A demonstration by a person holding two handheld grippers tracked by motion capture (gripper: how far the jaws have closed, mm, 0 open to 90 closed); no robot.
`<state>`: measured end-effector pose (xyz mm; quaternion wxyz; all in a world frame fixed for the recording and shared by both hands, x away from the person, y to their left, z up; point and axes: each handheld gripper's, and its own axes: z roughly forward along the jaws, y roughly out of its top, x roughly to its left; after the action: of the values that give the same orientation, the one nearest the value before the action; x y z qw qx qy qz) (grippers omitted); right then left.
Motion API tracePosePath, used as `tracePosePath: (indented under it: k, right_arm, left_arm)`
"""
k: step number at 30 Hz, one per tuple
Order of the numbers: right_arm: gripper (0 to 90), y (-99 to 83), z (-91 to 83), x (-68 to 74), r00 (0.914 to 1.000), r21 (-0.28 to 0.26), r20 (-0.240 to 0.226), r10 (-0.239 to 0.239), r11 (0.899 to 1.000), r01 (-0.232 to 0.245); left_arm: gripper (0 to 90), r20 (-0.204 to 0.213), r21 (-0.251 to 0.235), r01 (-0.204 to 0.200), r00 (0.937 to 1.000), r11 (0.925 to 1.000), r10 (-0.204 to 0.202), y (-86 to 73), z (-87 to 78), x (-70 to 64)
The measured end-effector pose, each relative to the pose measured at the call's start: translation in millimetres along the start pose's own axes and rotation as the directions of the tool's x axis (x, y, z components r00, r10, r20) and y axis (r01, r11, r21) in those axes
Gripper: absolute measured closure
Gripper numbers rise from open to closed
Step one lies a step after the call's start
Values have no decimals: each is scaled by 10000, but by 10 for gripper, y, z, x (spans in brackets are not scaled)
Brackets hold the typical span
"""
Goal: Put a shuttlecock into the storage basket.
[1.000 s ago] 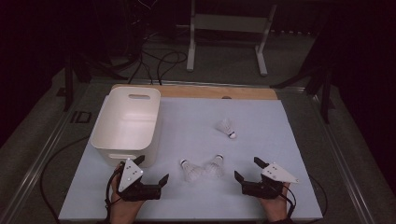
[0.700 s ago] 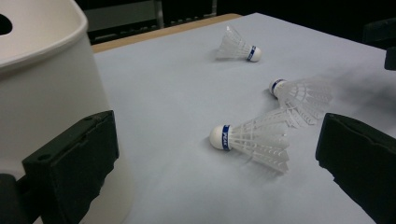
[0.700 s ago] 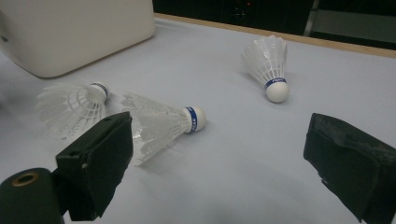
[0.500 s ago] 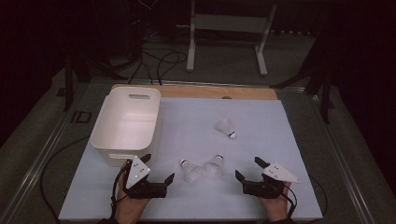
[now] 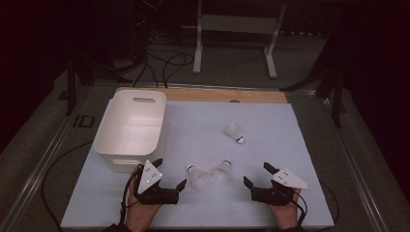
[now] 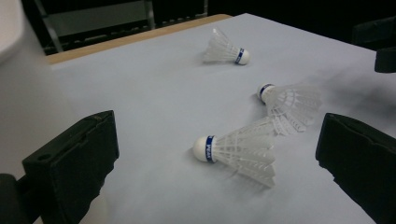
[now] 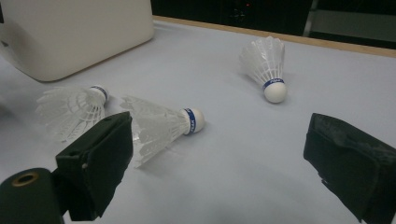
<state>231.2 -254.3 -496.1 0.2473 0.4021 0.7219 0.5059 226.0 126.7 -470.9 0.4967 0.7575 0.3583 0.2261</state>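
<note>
Shuttlecock (image 6: pixel 238 151) nearest left gripper (image 5: pixel 170 175): jaws wide open, empty; close gently on cork end, not feathers; right gripper (image 5: pixel 255 175) likewise open, empty.

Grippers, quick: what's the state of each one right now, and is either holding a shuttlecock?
Left gripper: open, holding nothing, nearest shuttlecock lying ahead between its jaws.
Right gripper: open, holding nothing.
</note>
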Motion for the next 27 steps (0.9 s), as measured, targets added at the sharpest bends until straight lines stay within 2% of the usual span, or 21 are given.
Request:
tracePosePath:
  k: [27]
  right_arm:
    - [81,1,0,-3,10000,42,19,5,10000,-6]
  left_arm:
    - [2,570,285,-117,9983,9995,101,71,285,-146]
